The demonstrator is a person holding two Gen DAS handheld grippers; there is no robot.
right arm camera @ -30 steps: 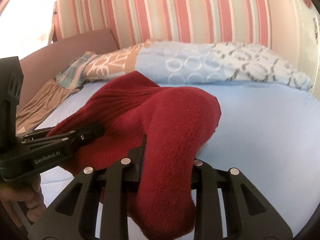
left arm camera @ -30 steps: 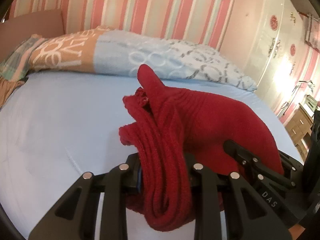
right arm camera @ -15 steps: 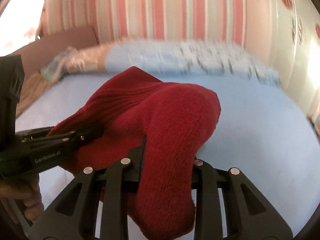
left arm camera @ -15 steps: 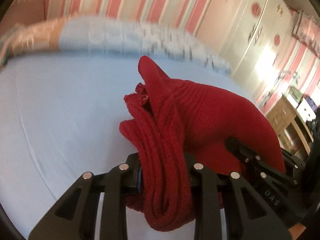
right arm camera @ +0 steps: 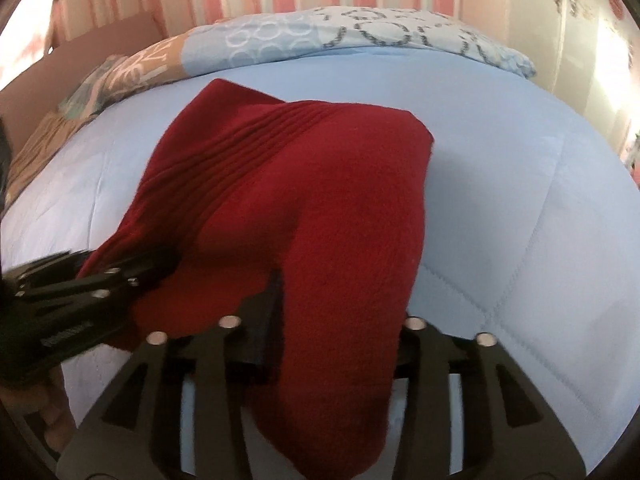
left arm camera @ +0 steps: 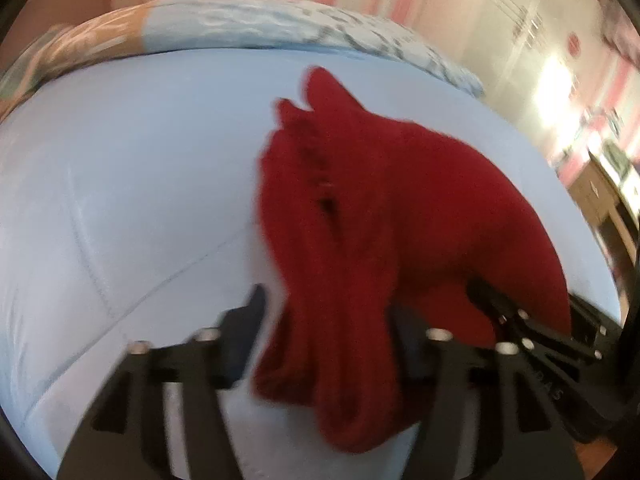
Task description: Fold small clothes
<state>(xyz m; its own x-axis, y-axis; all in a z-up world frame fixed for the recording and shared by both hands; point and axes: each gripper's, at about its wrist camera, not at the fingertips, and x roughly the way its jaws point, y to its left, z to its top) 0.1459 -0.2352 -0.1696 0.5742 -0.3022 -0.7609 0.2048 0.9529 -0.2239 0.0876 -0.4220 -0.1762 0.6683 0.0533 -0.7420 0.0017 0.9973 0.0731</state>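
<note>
The left gripper (left arm camera: 328, 320) and right gripper (right arm camera: 340, 312) have just been opening; both stand wide, pads clear of the red knit garment (right arm camera: 304, 200) draped between them at frame centre. Beneath it lies the blue quilt (right arm camera: 540, 208), pillows (right arm camera: 360, 36) along the top

I count one dark red knitted garment (right arm camera: 304, 200) on one pale blue quilted bed (right arm camera: 520, 208). Two black claws (left arm camera: 324, 320) (right arm camera: 340, 312), and one patterned blue-and-tan pillow (right arm camera: 320, 36).
</note>
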